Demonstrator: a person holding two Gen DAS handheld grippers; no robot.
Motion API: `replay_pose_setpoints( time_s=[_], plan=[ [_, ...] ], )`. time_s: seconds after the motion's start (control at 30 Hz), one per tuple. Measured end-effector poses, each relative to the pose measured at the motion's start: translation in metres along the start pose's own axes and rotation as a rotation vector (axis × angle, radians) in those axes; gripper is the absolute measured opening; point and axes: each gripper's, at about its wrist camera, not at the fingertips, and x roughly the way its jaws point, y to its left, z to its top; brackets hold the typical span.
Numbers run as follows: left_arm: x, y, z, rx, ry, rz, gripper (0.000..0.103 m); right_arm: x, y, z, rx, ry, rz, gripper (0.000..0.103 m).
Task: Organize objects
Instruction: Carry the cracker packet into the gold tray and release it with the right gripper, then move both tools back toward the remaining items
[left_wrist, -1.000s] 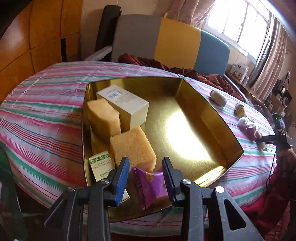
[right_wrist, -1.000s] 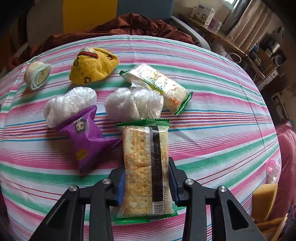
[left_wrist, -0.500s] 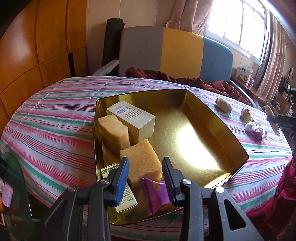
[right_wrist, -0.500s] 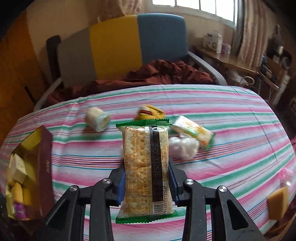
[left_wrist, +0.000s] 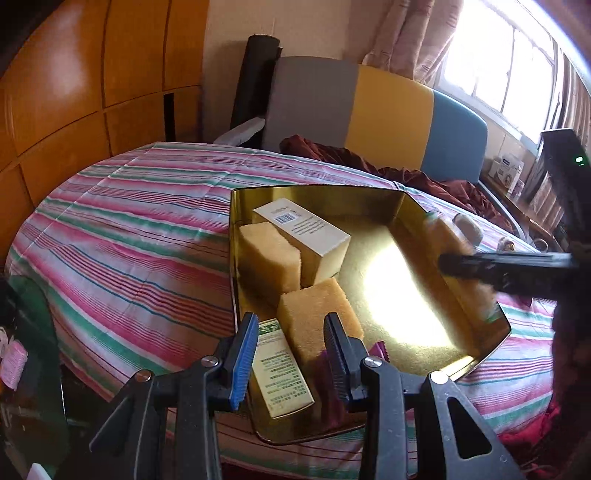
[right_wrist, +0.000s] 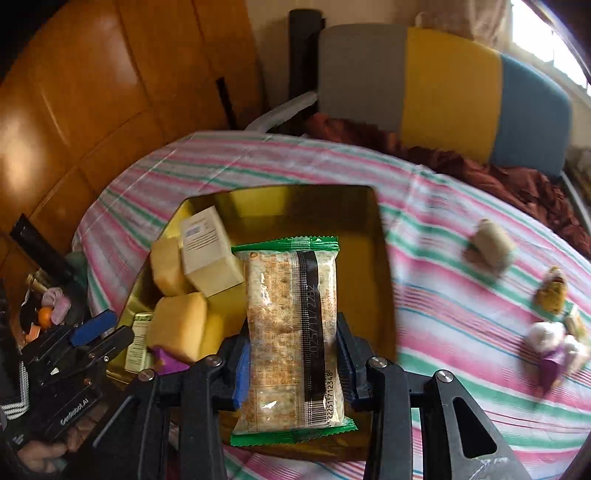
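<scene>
A gold tin box (left_wrist: 458, 291) (right_wrist: 384, 266) lies open on the striped table. Inside it are a white carton (left_wrist: 306, 232) (right_wrist: 207, 254), yellow sponge blocks (left_wrist: 314, 317) (right_wrist: 177, 328), a small green-and-white box (left_wrist: 280, 373) and a purple packet (left_wrist: 328, 384). My right gripper (right_wrist: 291, 363) is shut on a green-edged cracker packet (right_wrist: 291, 332) and holds it above the tin. It shows blurred in the left wrist view (left_wrist: 506, 269). My left gripper (left_wrist: 291, 354) is open and empty at the tin's near edge.
Loose snacks lie on the table right of the tin: a pale roll (right_wrist: 493, 242), a yellow pouch (right_wrist: 552, 291), white and purple packets (right_wrist: 554, 347). A grey, yellow and blue chair (left_wrist: 369, 110) with a maroon cloth stands behind. Wooden panels are at the left.
My right gripper has swung left with the cracker packet, from over the loose snacks to above the tin. My left gripper has drawn back from the tin, still open.
</scene>
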Motion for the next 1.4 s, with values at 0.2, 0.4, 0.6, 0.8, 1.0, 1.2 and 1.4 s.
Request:
replay_pose_setpoints(
  time_s=[0.2,0.4,0.6,0.8,1.0,1.2,1.4],
  plan=[
    [0.003,0.003,-0.003,-0.012,0.015,-0.005,0.036,0.049,0.019,0.004,0.057,0.079,0.054,0.042],
    [0.006,0.002,-0.005,-0.008,0.019,-0.001,0.036,0.060,0.027,-0.004,0.072,0.096,0.146,0.042],
    [0.006,-0.002,-0.005,0.006,0.017,0.002,0.036,0.044,0.023,-0.012,0.048,0.048,0.121,0.044],
    [0.001,-0.012,-0.005,0.043,0.007,-0.005,0.036,0.005,-0.001,-0.018,0.035,-0.034,0.034,0.063],
    [-0.004,-0.024,-0.003,0.081,0.001,-0.008,0.036,-0.030,-0.052,-0.023,0.094,-0.097,-0.066,0.073],
    [-0.007,-0.040,0.001,0.124,-0.008,-0.015,0.036,-0.063,-0.115,-0.030,0.164,-0.128,-0.182,0.077],
    [-0.007,-0.067,0.010,0.190,-0.020,-0.044,0.036,-0.088,-0.191,-0.037,0.244,-0.150,-0.321,0.082]
  ],
)
